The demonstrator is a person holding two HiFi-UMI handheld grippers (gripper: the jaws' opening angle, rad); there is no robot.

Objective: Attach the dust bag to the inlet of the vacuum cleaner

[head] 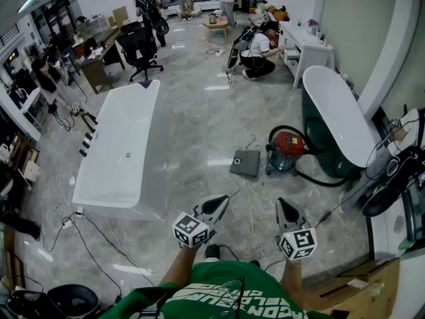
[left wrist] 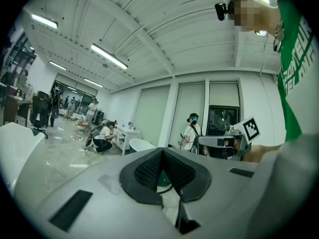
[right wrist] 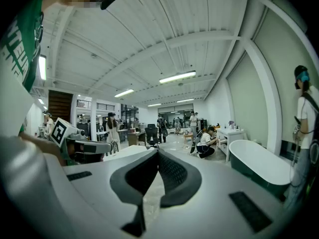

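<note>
We carry the left gripper point(head: 221, 203) and right gripper point(head: 284, 207) closed and empty, nothing yet reachable. The vacuum cleaner point(head: 287, 147) and dust bag point(head: 246, 163) lie farther ahead.

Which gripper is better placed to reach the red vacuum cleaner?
Probably the right gripper: the vacuum cleaner stands straight ahead of it, while the left gripper is further aside. Both are shut and empty.

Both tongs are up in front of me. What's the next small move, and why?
Probably step toward the vacuum cleaner and lower both tongs. The left tongs and right tongs are shut, empty and well above the floor, where the vacuum cleaner stands beside a flat grey piece, possibly the dust bag.
</note>
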